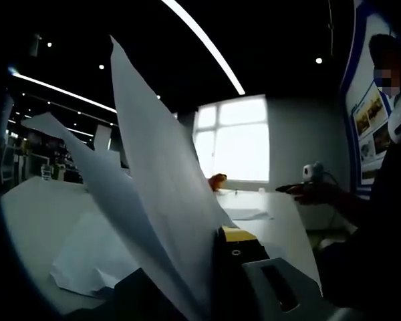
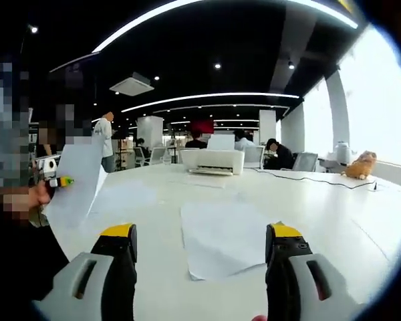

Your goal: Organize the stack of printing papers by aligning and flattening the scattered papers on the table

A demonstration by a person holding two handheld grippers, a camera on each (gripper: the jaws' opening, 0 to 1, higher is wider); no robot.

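My left gripper (image 1: 210, 251) is shut on a few white sheets (image 1: 154, 180) that rise steeply and fan out up and to the left; they hide its left jaw. More loose paper (image 1: 87, 257) lies on the white table (image 1: 33, 214) below. In the right gripper view, the left gripper (image 2: 53, 180) holds its raised sheets (image 2: 77, 180) at the far left. My right gripper (image 2: 202, 241) stands open above the table, and a flat sheet (image 2: 224, 237) lies on the tabletop between and beyond its jaws. The right gripper (image 1: 307, 190) also appears in a hand at mid right.
A white printer (image 2: 214, 160) stands at the far side of the table, with a cable (image 2: 307, 177) running right toward an orange plush toy (image 2: 361, 164). Another sheet (image 2: 120, 197) lies at left. Several people sit beyond the table (image 2: 334, 214). A person (image 1: 387, 200) stands close on the right.
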